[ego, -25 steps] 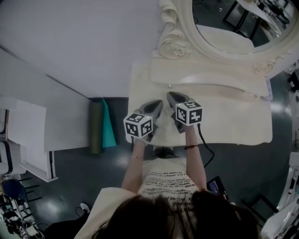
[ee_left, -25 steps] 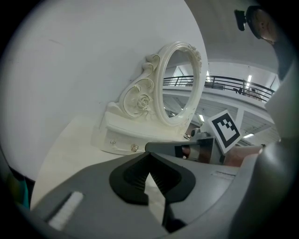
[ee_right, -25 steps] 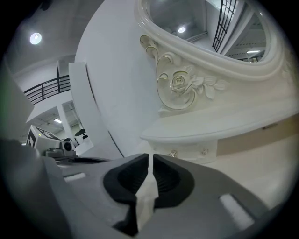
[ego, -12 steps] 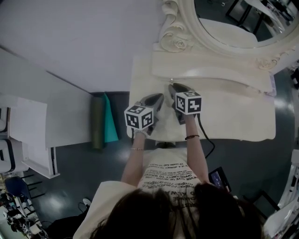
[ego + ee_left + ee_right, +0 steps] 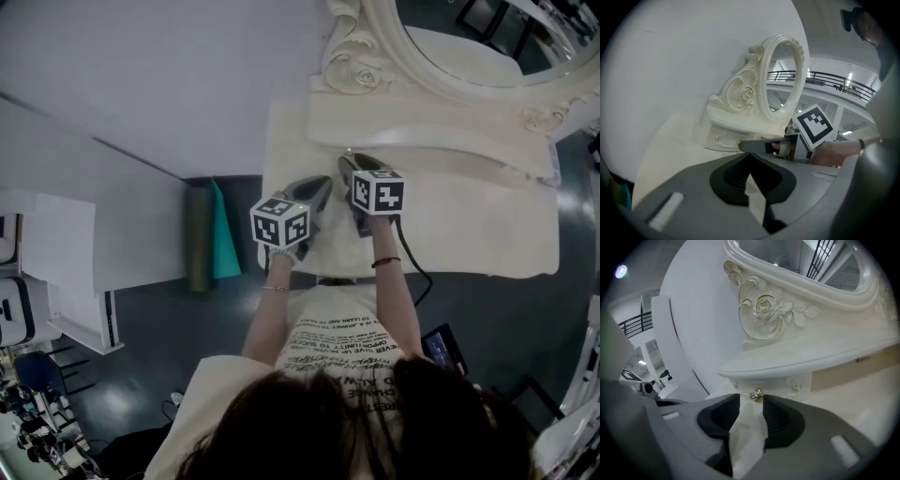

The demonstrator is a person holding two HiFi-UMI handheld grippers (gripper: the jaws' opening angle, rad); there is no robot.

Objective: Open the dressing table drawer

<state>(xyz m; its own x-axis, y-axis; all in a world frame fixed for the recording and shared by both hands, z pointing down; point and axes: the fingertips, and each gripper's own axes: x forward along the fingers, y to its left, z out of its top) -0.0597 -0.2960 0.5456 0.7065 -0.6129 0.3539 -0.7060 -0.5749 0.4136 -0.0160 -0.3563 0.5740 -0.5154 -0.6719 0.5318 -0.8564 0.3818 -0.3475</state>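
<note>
Over the table point(image 5: 469, 234), has just been opening the right gripper point(image 5: 751, 399) fingers point(image 5: 780, 418) wide, drawer point(image 5: 780, 380) knob point(image 5: 756, 394) between their tips, unpressed. Holds left gripper point(image 5: 750, 153) fingers together, empty.

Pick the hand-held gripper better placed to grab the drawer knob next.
Right. The right hand-held gripper has just been opening its jaws; they stand apart with the knob at their tips, ungripped. The left hand-held gripper is shut and farther back.

Grey-shelled left gripper point(image 5: 323, 185), right gripper point(image 5: 347, 161); black-white marker cubes point(image 5: 280, 225); black cable point(image 5: 413, 269); cream printed T-shirt point(image 5: 333, 342); dark wristband point(image 5: 380, 263).
</note>
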